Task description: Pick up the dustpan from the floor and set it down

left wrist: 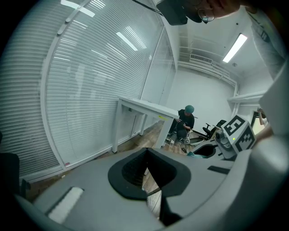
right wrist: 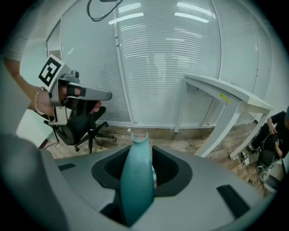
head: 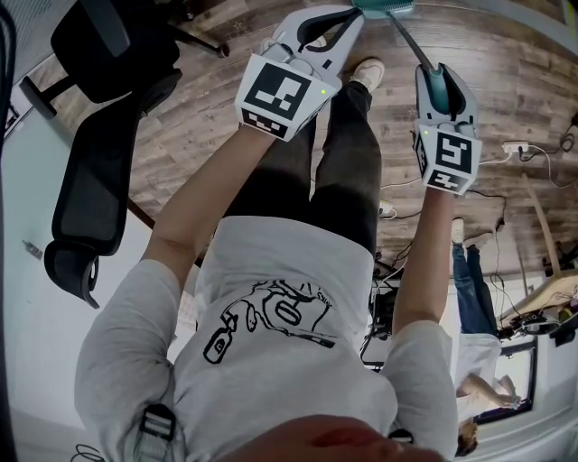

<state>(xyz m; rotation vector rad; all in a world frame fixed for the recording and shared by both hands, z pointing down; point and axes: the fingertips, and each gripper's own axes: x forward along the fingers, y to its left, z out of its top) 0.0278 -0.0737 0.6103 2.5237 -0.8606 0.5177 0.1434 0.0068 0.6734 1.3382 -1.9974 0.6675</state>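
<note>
The teal dustpan (head: 384,7) barely shows at the top edge of the head view, its dark rod running down to my right gripper (head: 432,74). In the right gripper view its teal handle (right wrist: 137,180) stands upright between the jaws and fills the gap of the right gripper (right wrist: 142,151), which is shut on it. My left gripper (head: 348,16) is held out in front of the person, above the wooden floor (head: 226,81). Its jaws are together with nothing in them, and only a thin slit of floor shows between them in the left gripper view (left wrist: 146,180).
A black office chair (head: 99,180) stands to the left, near a glass wall with blinds (right wrist: 167,67). A white table (right wrist: 226,97) is at the right. Another person (left wrist: 186,122) crouches on the floor beyond it. A power strip and cables (head: 519,149) lie at the right.
</note>
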